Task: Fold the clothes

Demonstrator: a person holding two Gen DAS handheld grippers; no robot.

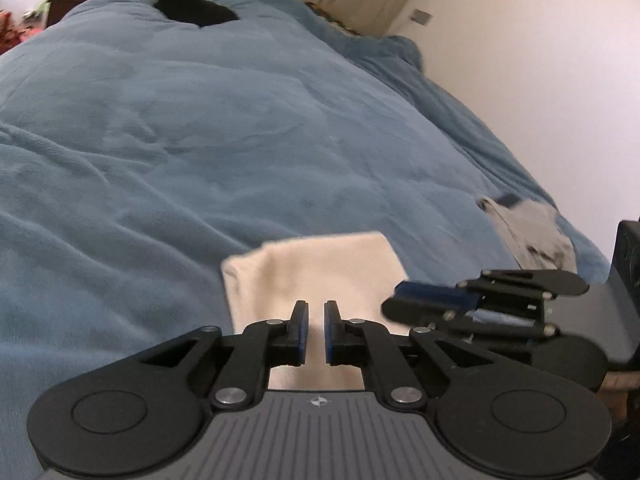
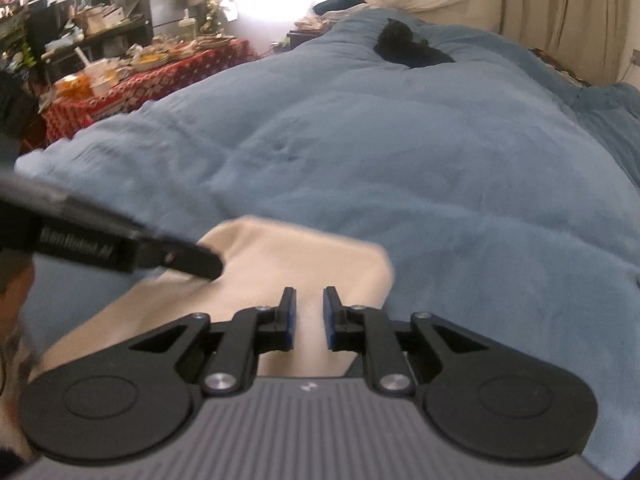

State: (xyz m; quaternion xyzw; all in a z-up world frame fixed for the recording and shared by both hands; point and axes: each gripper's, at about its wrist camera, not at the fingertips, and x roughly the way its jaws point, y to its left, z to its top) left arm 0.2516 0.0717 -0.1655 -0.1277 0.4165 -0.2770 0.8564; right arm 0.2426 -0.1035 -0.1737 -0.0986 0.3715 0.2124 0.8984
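While you held both tools low over the blue comforter (image 1: 200,140) of the bed, the cream garment (image 1: 320,264) lay just under them near the bed's edge, flat, with one straight folded side. Your left tool (image 1: 316,332) stood narrowly open and held nothing; your right tool (image 2: 309,318) stood the same way, empty. A grey garment (image 1: 532,232) lay crumpled near the right edge, and a black garment (image 1: 192,4) lay far away at the head of the bed. You seemed partly through: the cream piece looked folded at least once, while the grey and black ones looked unfolded. No basket or other container was visible.
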